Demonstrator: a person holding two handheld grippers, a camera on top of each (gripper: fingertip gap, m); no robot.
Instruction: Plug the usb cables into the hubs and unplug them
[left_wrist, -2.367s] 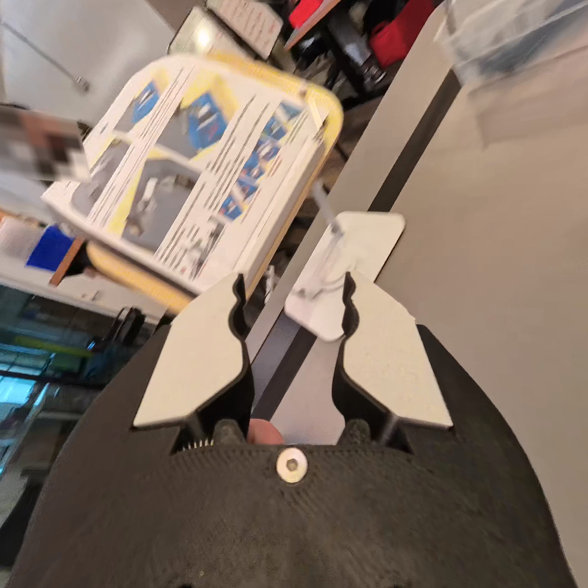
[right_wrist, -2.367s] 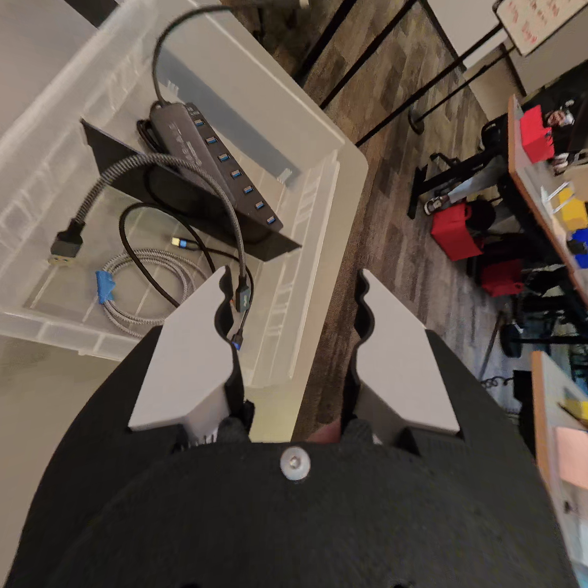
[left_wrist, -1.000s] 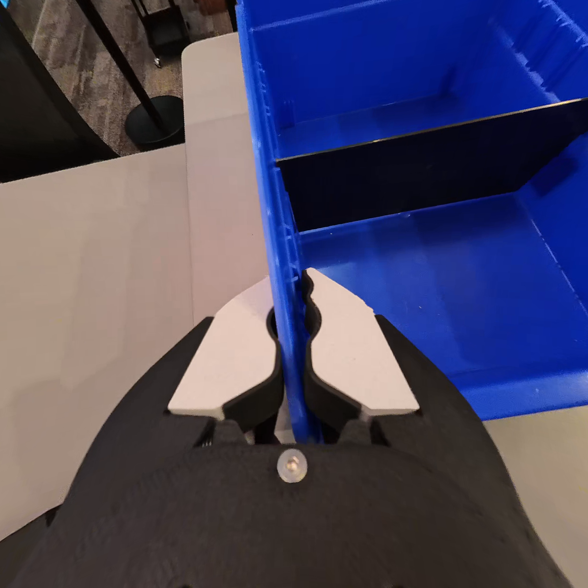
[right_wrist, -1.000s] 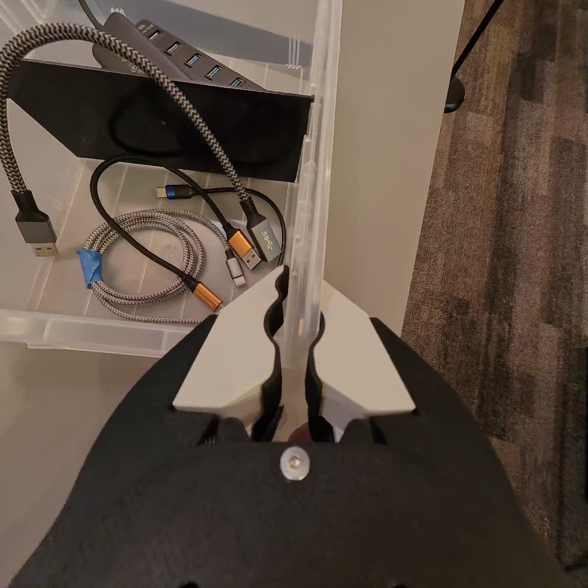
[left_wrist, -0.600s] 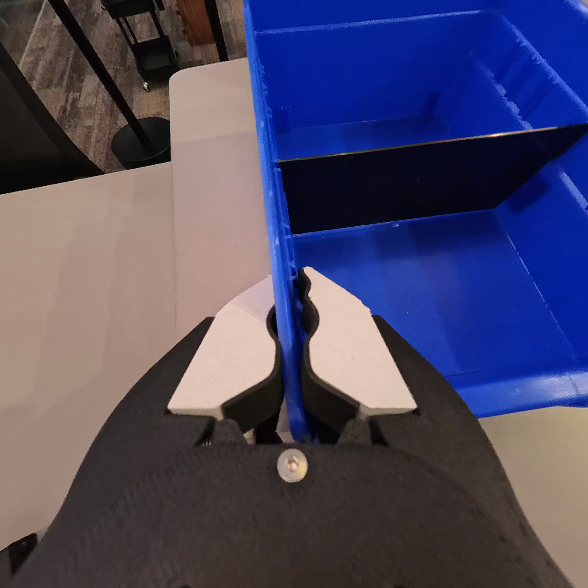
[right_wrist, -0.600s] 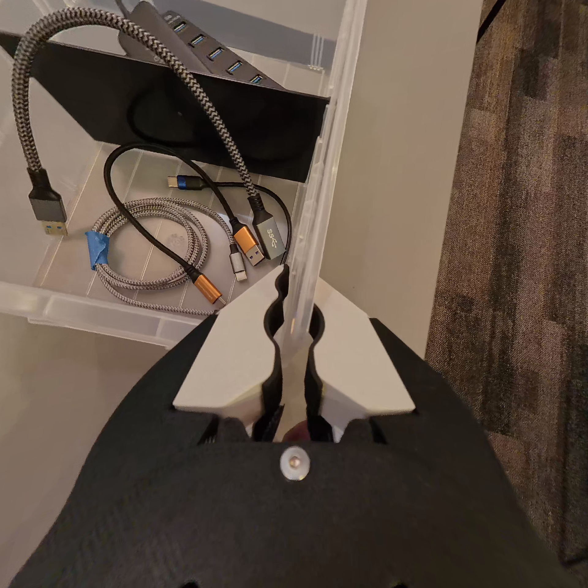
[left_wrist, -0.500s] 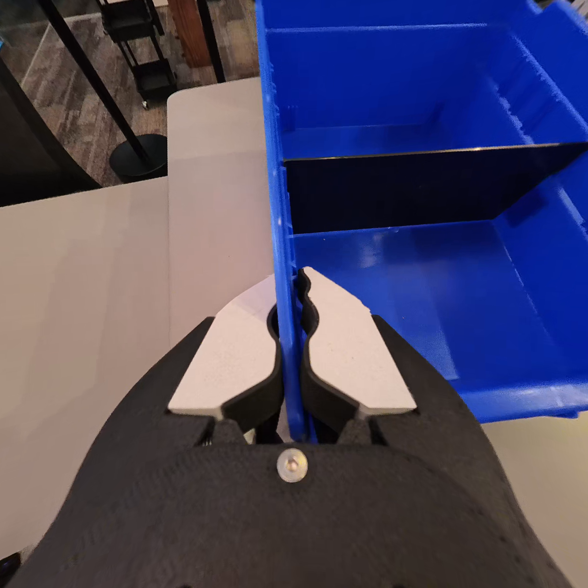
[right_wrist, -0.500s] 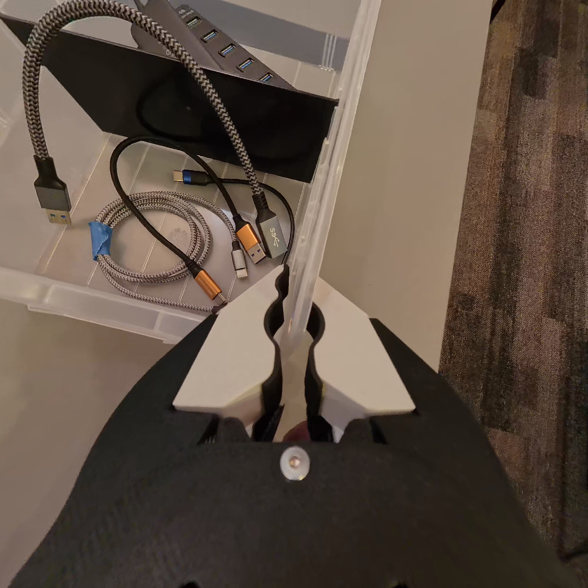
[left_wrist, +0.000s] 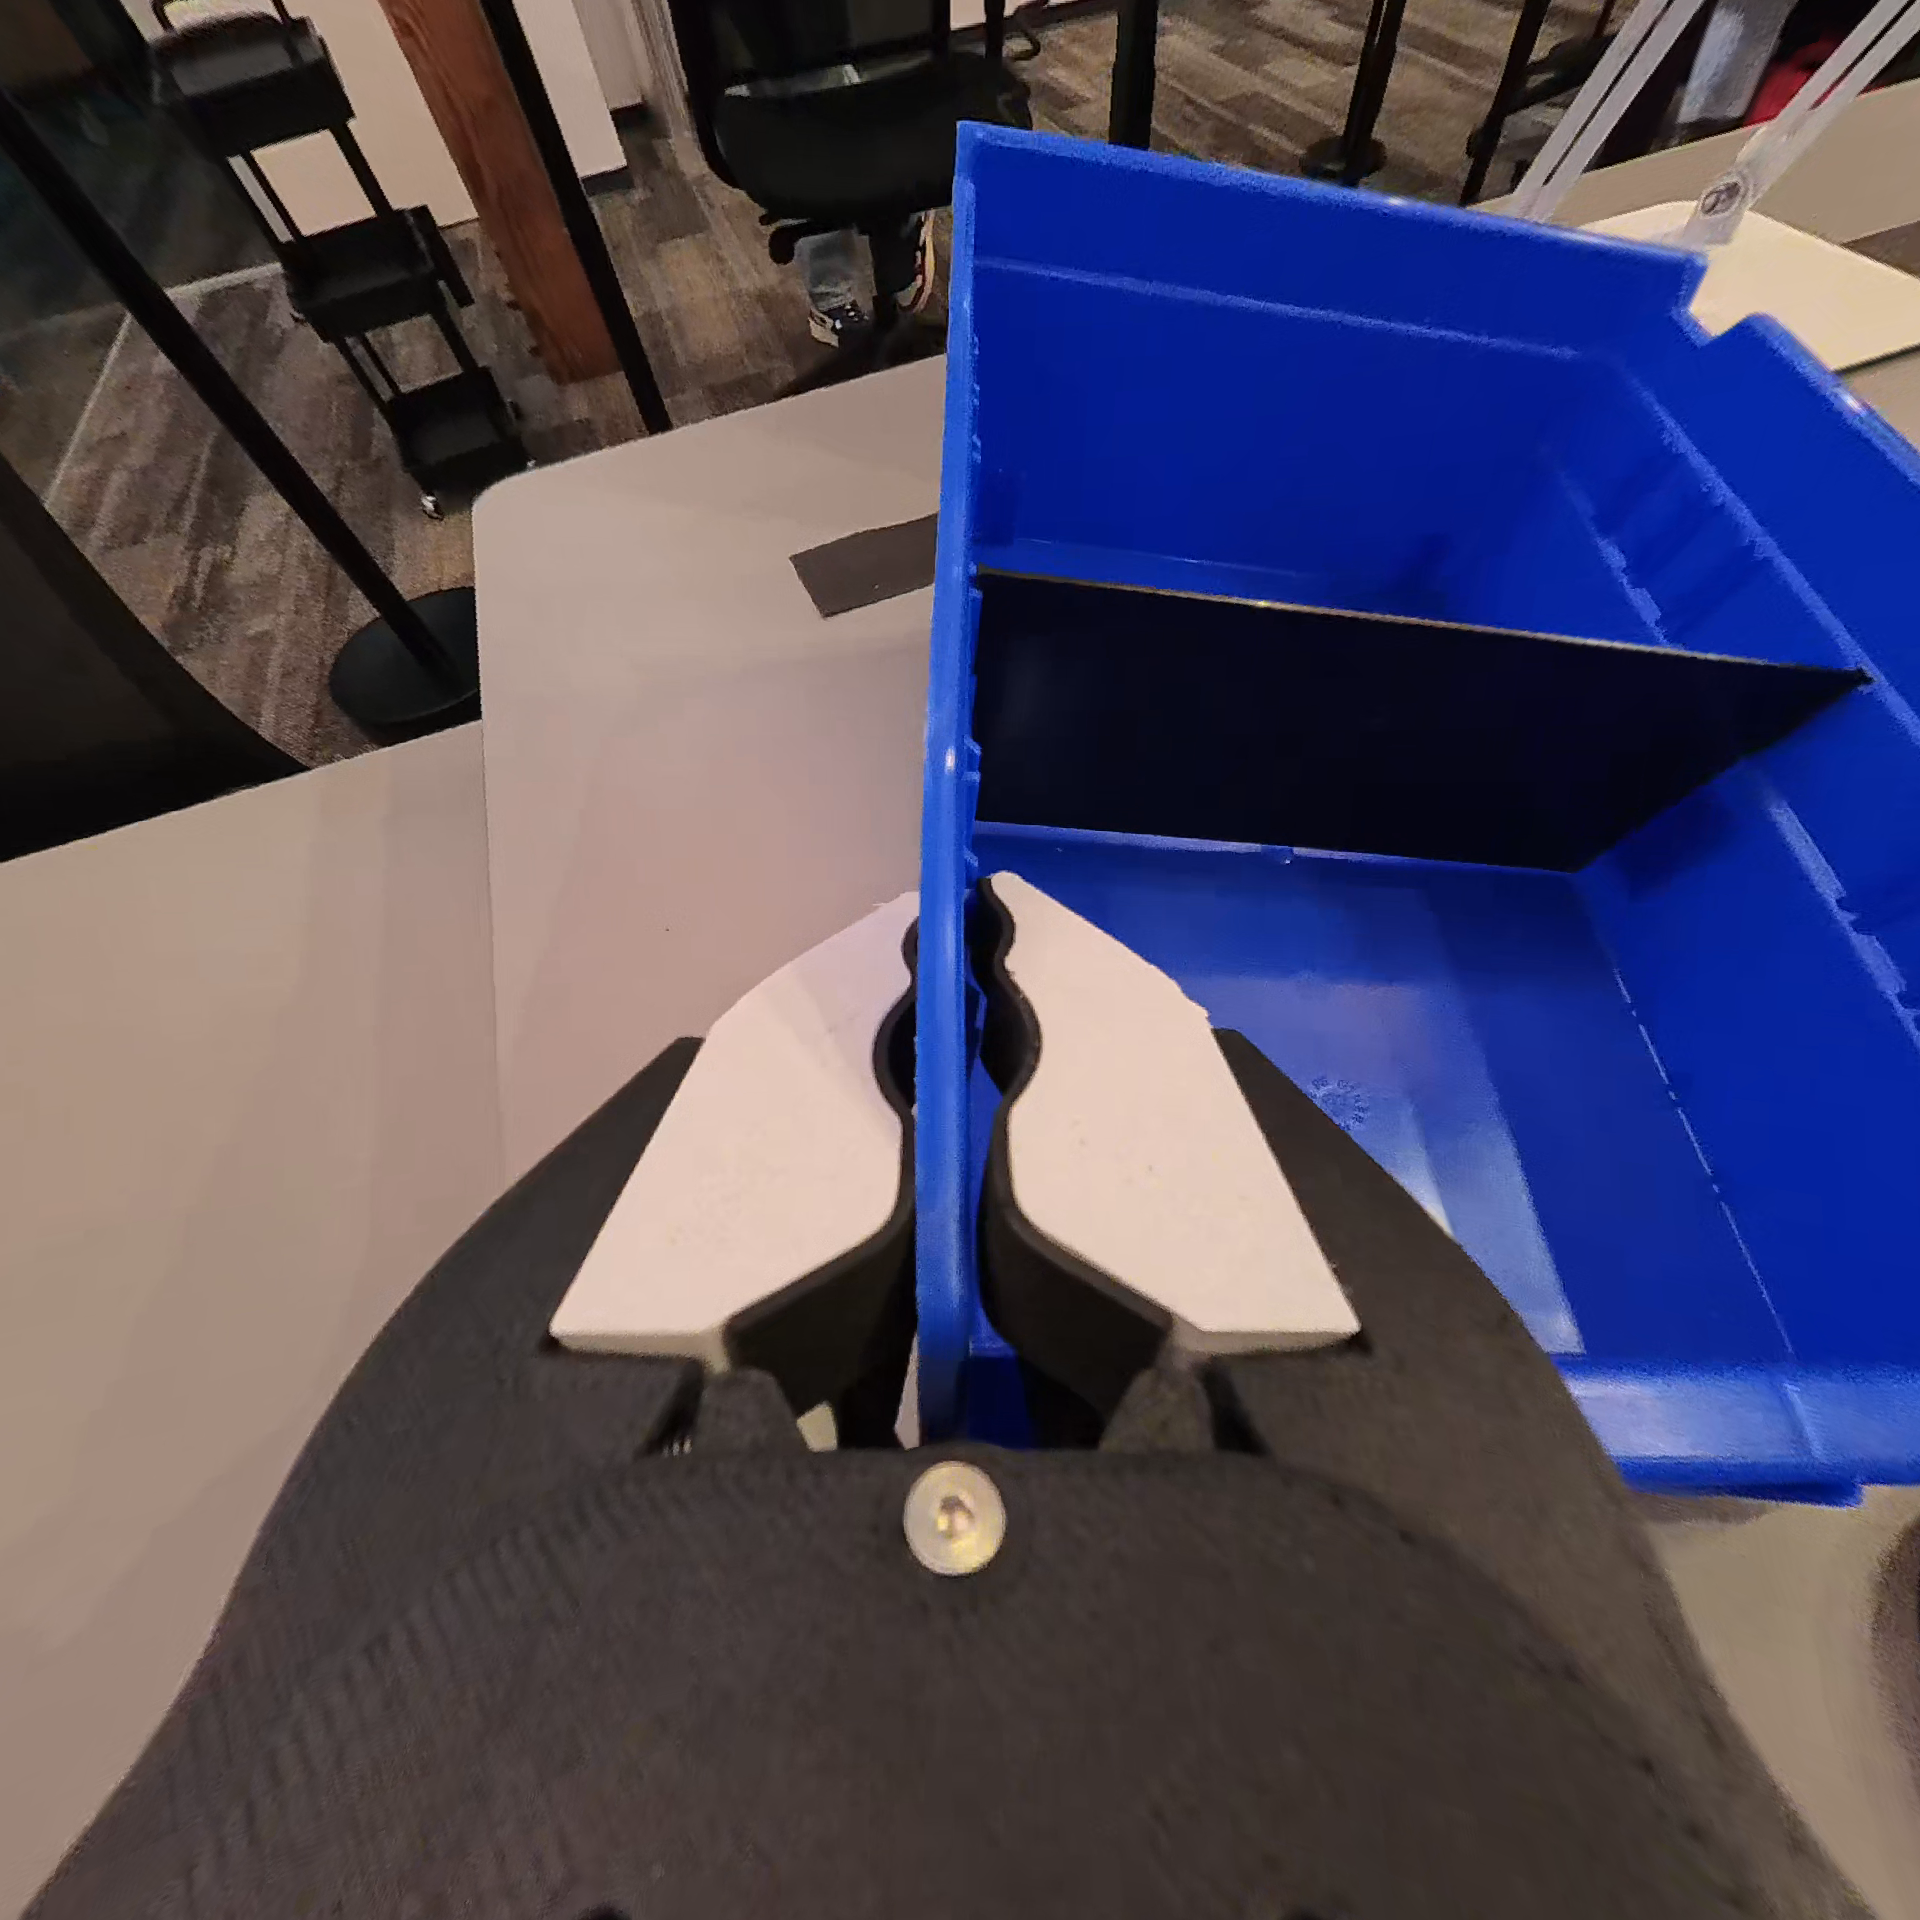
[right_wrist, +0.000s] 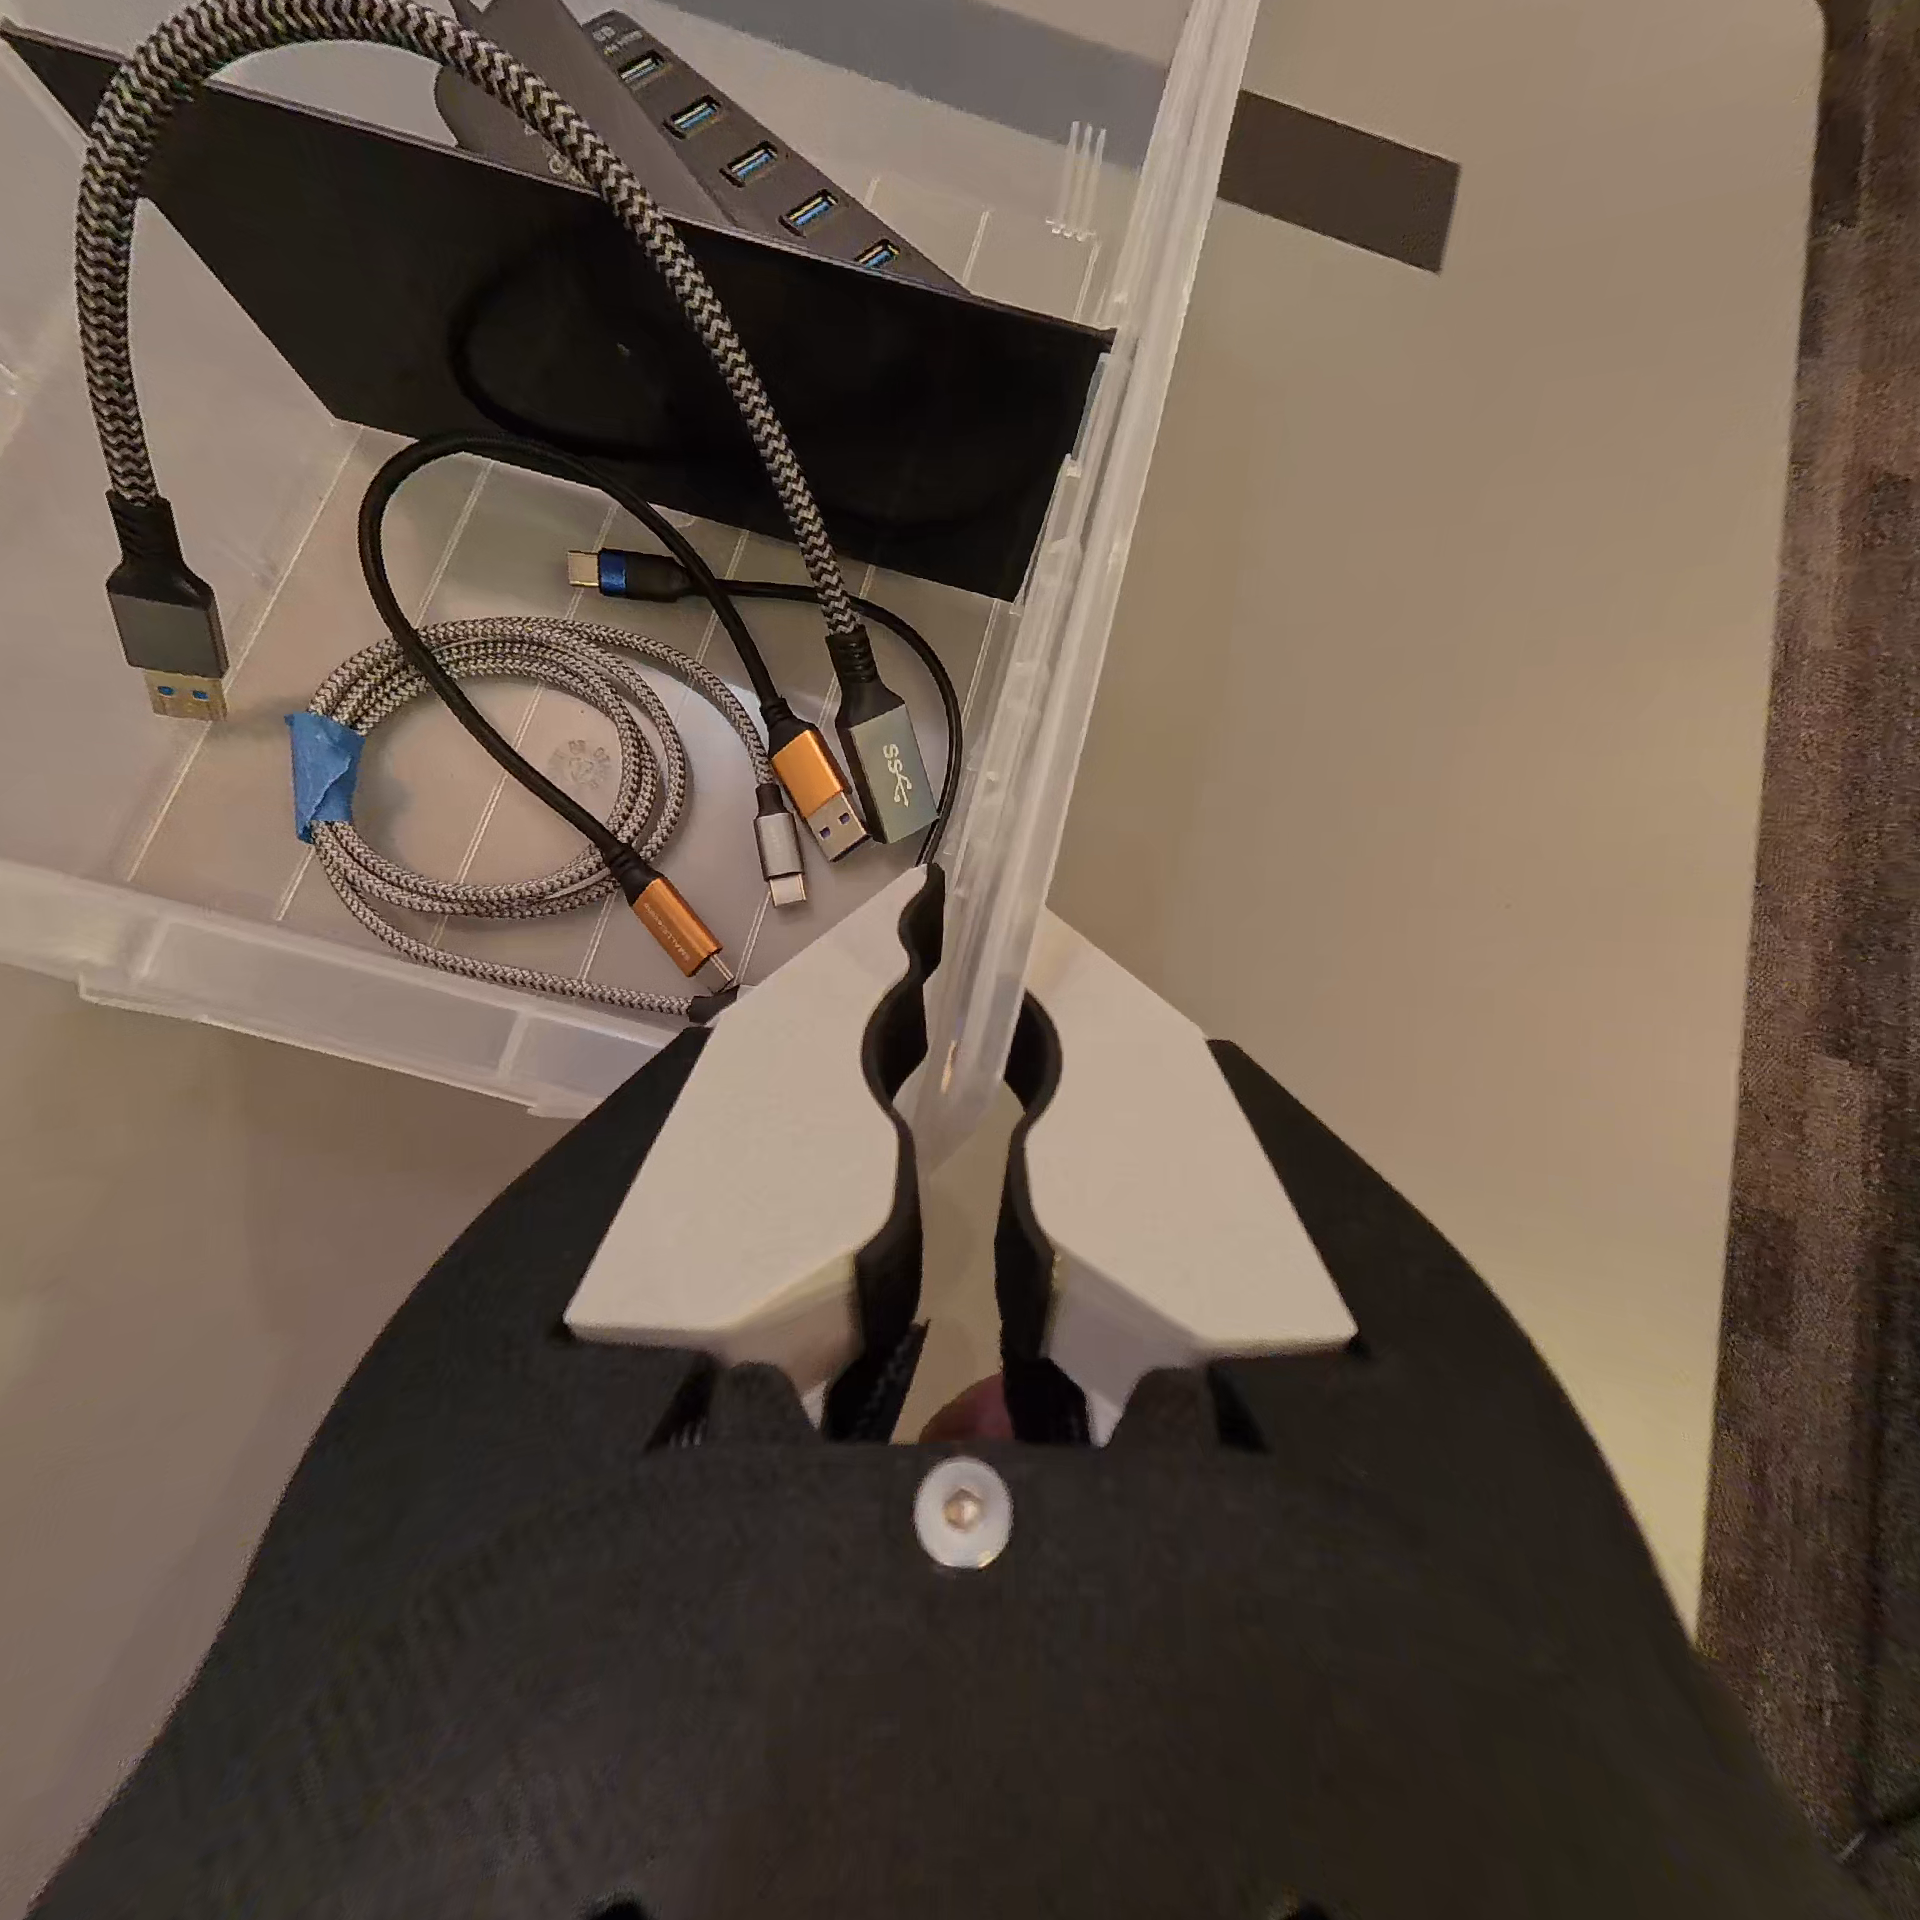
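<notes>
My left gripper is shut on the left wall of an empty blue bin that has a black divider. My right gripper is shut on the right wall of a clear plastic bin. In that bin a dark USB hub with blue ports lies behind a black divider. In the near compartment lie a thick braided cable with grey USB plugs, a black cable with orange plugs, a coiled grey braided cable bound with blue tape, and a blue-collared plug.
Both bins stand on beige tables. A dark tape strip lies on the table left of the blue bin and another lies right of the clear bin. The table edge and carpet are on the right; chairs and stands are beyond. There is about 85 cm between the tips of the two grippers.
Both grippers went from open to shut on the bin walls. Since then the blue bin has swung and shifted with the left gripper, and the clear bin has slid towards me and turned a little.
</notes>
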